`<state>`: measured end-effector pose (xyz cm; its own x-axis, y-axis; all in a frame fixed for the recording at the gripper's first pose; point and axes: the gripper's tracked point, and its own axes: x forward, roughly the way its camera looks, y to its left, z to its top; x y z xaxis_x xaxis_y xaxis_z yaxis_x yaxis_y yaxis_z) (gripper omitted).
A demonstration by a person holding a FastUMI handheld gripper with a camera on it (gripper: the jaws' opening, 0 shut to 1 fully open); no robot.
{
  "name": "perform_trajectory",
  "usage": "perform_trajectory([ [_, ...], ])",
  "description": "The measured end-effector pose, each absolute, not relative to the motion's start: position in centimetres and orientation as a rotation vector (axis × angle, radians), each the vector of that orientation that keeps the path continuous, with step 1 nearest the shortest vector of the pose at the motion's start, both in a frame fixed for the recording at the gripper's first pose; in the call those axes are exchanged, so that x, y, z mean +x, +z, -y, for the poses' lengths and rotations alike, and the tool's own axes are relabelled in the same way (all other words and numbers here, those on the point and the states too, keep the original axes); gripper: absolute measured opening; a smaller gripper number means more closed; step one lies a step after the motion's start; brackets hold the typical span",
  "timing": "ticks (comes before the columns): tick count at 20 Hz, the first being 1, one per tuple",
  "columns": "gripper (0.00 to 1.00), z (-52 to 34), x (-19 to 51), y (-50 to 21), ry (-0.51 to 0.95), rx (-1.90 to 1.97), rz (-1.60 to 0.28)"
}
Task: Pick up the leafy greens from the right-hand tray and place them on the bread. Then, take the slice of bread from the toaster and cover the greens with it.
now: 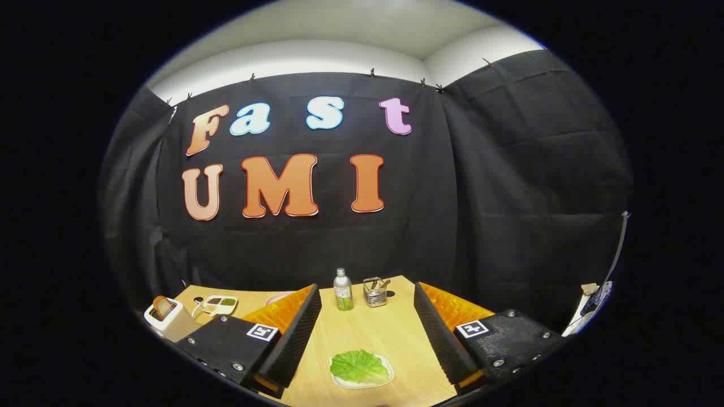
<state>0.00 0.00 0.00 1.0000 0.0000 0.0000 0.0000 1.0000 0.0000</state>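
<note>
Gripper (pixel 362 339): jaws stand wide apart, nothing between the pads, held above the table (pixel 390 333) and looking down its length.

Greens (pixel 358 366): one flat, ruffled leaf lying on a small white tray (pixel 384 377). Taking the tray as reference, the fingers flank it on either side, well clear of it, and the leaf sits between them, close in. The leaf covers most of the tray; only the rim shows at its near and right edges.

Toaster (pixel 169 320): far to the left of the tray, beyond the left finger (pixel 294 333), with a slice of bread (pixel 164 307) standing up out of the slot. A divided dish (pixel 220 304) sits just right of the toaster. A pale plate (pixel 278 297) shows behind the left finger; whether the base bread lies on it cannot be told.

Beyond the tray, at the far end of the table: a bottle (pixel 343 289) and a wire caddy (pixel 375 291), side by side.

Handling assessment: the leaf looks very light, thin and limp; it should fold or droop when lifted, and may bruise or tear under a hard pinch. Being flat against the tray, it offers little edge. The raised, crinkled rim nearest the fingers appears the best purchase, taken with a shallow, gentle close. The tray is light too and could slide or lift with the leaf.
</note>
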Motion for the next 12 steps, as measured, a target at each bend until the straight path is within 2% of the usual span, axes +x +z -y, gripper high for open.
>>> perform_trajectory([
  [5, 0.98, -0.5, 0.0, -0.3, 0.024, 0.102, -0.009],
  [12, 0.98, -0.3, -0.3, -1.0, 0.037, 0.003, -0.020],
])
